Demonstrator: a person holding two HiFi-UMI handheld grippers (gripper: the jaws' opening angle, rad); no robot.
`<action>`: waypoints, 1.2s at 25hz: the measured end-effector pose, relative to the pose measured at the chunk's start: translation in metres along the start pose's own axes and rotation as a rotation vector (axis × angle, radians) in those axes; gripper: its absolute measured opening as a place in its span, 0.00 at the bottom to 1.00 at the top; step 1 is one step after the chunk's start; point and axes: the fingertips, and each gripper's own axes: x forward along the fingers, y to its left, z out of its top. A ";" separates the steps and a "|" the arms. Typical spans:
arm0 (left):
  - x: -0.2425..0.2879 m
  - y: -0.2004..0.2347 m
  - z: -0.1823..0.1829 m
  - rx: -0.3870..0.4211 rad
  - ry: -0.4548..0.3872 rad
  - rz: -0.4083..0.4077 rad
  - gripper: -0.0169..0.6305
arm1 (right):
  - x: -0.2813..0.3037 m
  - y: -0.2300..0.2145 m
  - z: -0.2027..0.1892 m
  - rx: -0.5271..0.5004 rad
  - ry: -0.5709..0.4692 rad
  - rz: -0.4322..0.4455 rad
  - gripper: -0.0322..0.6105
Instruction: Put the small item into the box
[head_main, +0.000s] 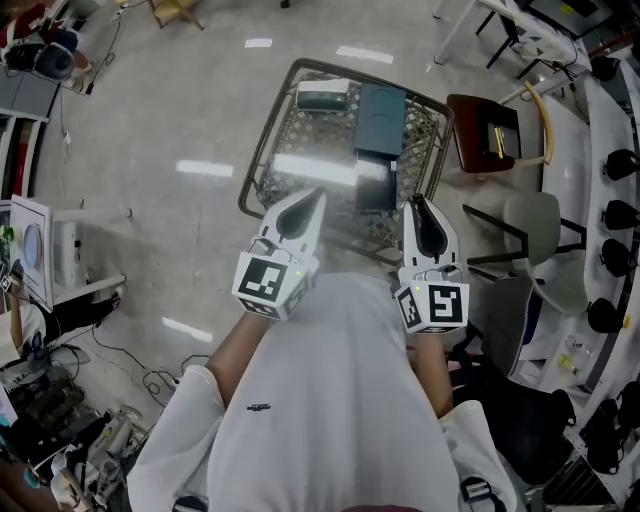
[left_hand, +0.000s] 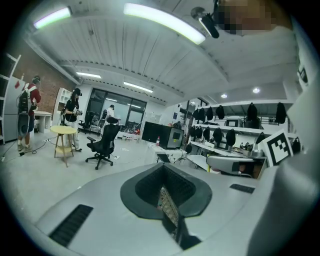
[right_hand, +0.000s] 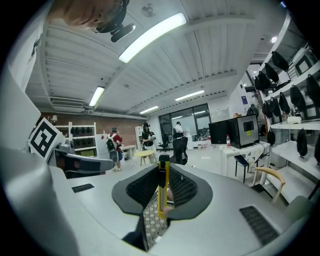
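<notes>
Small item (right_hand: 162, 186): a slim yellow strip with a black far end. It stands lengthwise between the pads of the right gripper (head_main: 420, 208), which are clenched on its sides, and the black end projects past the jaw tips. In the head view it is too small to make out.

Box (head_main: 380, 116): dark teal, lying on the mesh table (head_main: 300, 130) ahead of both grippers and well apart from them. Whether its top is open cannot be told. A grey-green container (head_main: 322, 95) lies just beside it, to the left.

Left gripper (head_main: 312, 198): jaws closed together with nothing between them, held near the body beside the right one.

Step in hand, as judged: carrying the item to the box. The right gripper should travel forward and slightly left until it is over the box. It should then tip so the black end leads and descend within the walls before the pads part. A release from height would probably let so thin a piece bounce out or slip through the mesh. Pressure should be even in transit, since a narrow strip can pivot. The empty left gripper could steady the box, or lift a flap if one is shut.
</notes>
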 end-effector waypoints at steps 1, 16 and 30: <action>0.002 -0.001 0.000 0.001 0.001 0.004 0.03 | 0.002 -0.003 -0.002 0.000 0.006 0.002 0.14; 0.041 0.013 -0.048 -0.053 0.097 0.066 0.03 | 0.039 -0.019 -0.063 -0.008 0.158 0.085 0.14; 0.072 0.023 -0.106 -0.097 0.157 0.106 0.03 | 0.072 -0.041 -0.150 -0.014 0.319 0.149 0.14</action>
